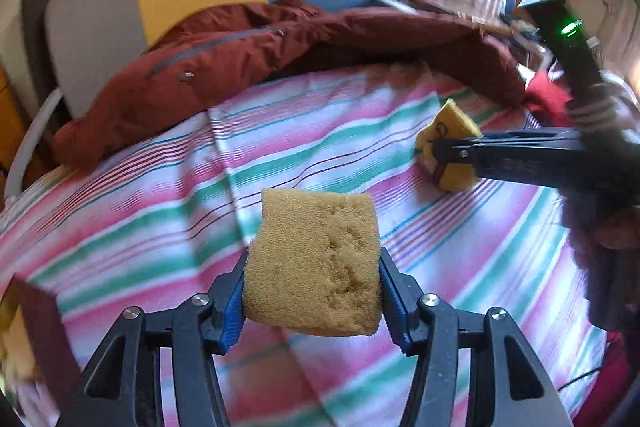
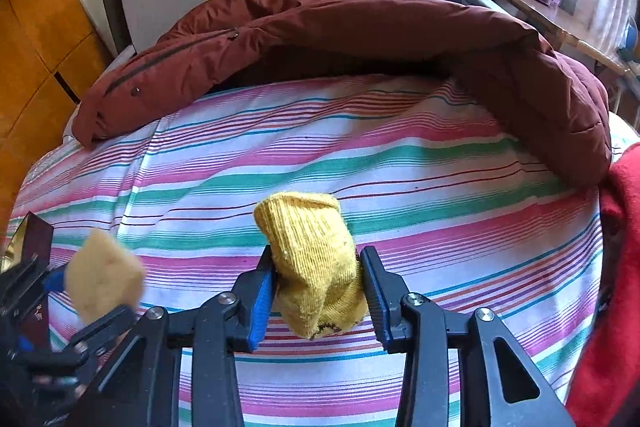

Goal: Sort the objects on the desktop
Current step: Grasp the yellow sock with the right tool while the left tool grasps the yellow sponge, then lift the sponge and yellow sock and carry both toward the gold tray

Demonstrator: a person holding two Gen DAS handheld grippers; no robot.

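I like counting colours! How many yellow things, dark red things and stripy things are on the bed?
Yellow: 2, the sponge and the knitted sock
Dark red: 1, the jacket
Stripy: 1, the sheet
Total: 4

The right gripper (image 2: 318, 287) clamps a yellow sock (image 2: 316, 263) above the striped sheet (image 2: 440, 187). At left, the left gripper (image 2: 60, 311) holds a sponge (image 2: 102, 275). A maroon jacket (image 2: 360, 39) lies behind.
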